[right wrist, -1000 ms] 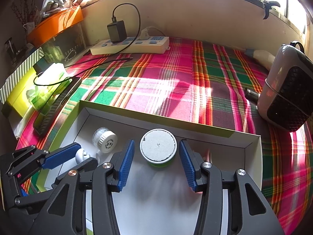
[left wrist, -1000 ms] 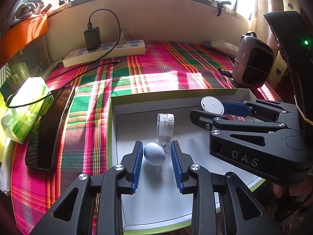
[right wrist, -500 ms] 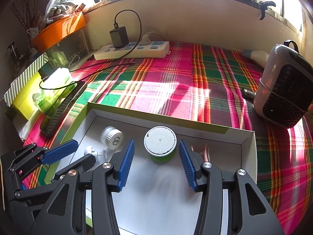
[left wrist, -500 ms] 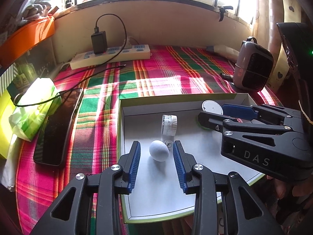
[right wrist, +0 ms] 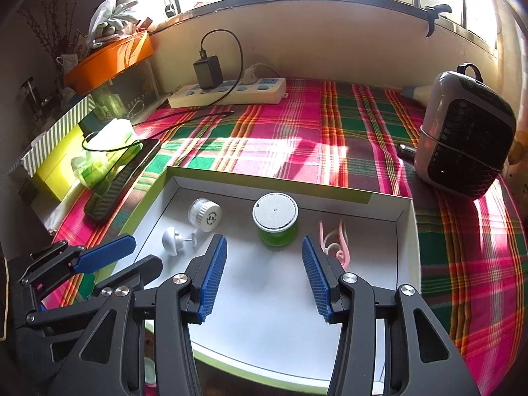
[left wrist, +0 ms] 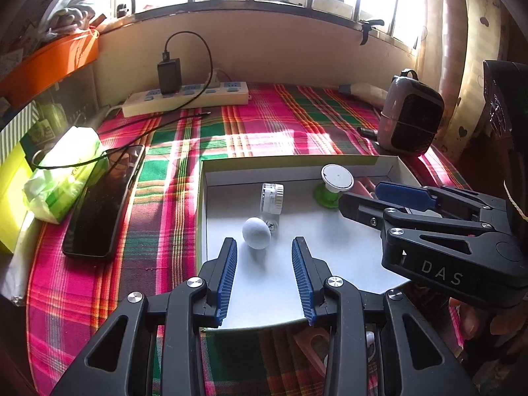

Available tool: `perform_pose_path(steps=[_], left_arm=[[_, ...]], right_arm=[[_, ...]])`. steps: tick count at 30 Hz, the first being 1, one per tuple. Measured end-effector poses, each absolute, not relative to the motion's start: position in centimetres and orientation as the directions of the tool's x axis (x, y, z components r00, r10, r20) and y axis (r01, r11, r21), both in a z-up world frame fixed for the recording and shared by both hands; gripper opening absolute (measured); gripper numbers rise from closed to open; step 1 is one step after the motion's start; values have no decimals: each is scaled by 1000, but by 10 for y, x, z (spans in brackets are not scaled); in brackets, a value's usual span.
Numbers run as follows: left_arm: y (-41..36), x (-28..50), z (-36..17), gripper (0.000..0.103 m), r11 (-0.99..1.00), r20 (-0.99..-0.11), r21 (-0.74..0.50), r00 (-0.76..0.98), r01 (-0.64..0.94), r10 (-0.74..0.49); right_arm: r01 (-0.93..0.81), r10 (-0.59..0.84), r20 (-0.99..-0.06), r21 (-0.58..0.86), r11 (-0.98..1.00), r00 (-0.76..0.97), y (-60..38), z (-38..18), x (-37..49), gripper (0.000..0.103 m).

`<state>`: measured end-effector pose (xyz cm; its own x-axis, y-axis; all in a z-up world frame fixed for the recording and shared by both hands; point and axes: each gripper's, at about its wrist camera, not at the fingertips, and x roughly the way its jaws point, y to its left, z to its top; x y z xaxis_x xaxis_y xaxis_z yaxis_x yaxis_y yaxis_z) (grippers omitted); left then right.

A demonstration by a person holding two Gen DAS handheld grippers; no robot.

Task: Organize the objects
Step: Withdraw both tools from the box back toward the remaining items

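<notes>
Four small items lodged in shallow white cardboard tray (right wrist: 404, 231): pale egg-shaped ball (left wrist: 256, 233), clear white-capped jar (left wrist: 272, 198), green white-lidded tub (right wrist: 276, 222), pink clip (right wrist: 335, 241). Left tool (left wrist: 264, 275) and right tool (right wrist: 264, 275) both released, nothing between pads. Judged near complete; nothing more to tray evident on bench.

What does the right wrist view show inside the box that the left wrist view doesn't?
Only the right wrist view shows the pink looped piece whole, lying beside the green jar; the left wrist view catches just a pink sliver behind the right tongs. Only the left wrist view shows the egg-shaped piece clearly. Both share the white box, the green jar and the small clear jar on its side.
</notes>
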<state>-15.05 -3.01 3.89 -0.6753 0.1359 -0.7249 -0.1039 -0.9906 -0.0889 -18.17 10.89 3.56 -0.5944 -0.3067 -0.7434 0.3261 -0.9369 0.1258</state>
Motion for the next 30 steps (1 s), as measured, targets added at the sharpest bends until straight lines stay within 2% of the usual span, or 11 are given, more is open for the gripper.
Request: perform_pose_path(steps=[19, 30], left_arm=[[-30, -100, 45, 33, -986, -697, -119, -697, -120, 169], [-30, -87, 38, 36, -964, -703, -220, -661, -148, 262]], right_arm=[[325, -328, -701, 143, -935, -634, 123, 40, -120, 49], [328, -336, -687, 147, -933, -645, 132, 33, -83, 49]])
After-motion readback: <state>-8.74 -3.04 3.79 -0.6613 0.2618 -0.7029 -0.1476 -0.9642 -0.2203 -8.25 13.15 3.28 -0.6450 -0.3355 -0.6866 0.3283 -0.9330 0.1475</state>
